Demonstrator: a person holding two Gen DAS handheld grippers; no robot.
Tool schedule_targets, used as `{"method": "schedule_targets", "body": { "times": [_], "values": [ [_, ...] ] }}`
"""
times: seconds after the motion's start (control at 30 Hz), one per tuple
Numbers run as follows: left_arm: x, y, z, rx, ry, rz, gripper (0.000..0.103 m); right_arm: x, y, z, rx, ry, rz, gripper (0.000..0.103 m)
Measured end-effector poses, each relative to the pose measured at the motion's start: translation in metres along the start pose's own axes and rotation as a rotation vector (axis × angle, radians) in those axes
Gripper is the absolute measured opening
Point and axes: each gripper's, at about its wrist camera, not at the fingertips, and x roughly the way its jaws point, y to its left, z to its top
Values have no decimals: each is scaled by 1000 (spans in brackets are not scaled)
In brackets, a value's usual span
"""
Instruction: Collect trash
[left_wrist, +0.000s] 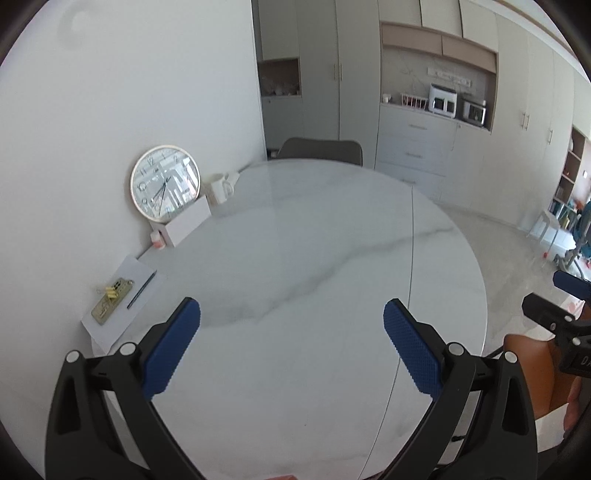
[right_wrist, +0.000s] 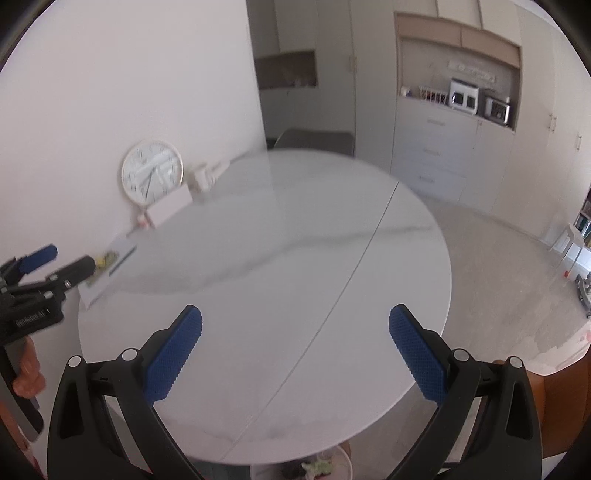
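The left gripper (left_wrist: 291, 314), black-framed with blue dimpled pads, hangs above a round white marble-look table (left_wrist: 332, 258) with its jaws spread wide and nothing between them. The right gripper (right_wrist: 295, 321), built the same way, is likewise held over the tabletop with its jaws fully apart and empty; in the left wrist view it shows at the right edge, and in the right wrist view the left one shows at the left edge with part of a hand (right_wrist: 27, 373) wrapped round its handle. The middle of the table is bare stone with a grey vein and a thin seam running across it. Along the wall side stand a round gold-rimmed wall clock (left_wrist: 165, 183) leaning against the white wall, a white rectangular box (left_wrist: 188, 221) in front of it, a white mug (left_wrist: 221, 187) beside that, and a small white bottle with a pinkish base (left_wrist: 157, 240). Nearer the edge lies a white sheet of paper (left_wrist: 123, 306) carrying a dark pen (left_wrist: 142, 290), a beige card with small yellow clips (left_wrist: 110, 302). Below the table's near edge, the right wrist view shows the rim of a small white bin (right_wrist: 332, 459) holding crumpled greenish and dark trash (right_wrist: 314, 469), partly cut off. A grey chair (left_wrist: 321, 149) stands at the far side, before pale cabinets (left_wrist: 417, 147).
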Motion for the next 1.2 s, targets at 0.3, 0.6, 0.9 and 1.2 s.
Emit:
{"method": "schedule_targets", "body": {
  "times": [0.3, 0.6, 0.9, 1.2],
  "values": [
    [-7, -15, 20, 30, -58, -7, 95, -14, -6, 12, 34, -45, -39, 101],
    [-5, -18, 21, 18, -51, -27, 95, -15, -8, 11, 33, -48, -64, 101],
    [-6, -20, 20, 21, -50, -32, 95, -14, -10, 8, 39, -40, -64, 101],
    [-6, -22, 18, 27, -47, -33, 95, -13, -8, 7, 27, -33, -68, 101]
  ]
}}
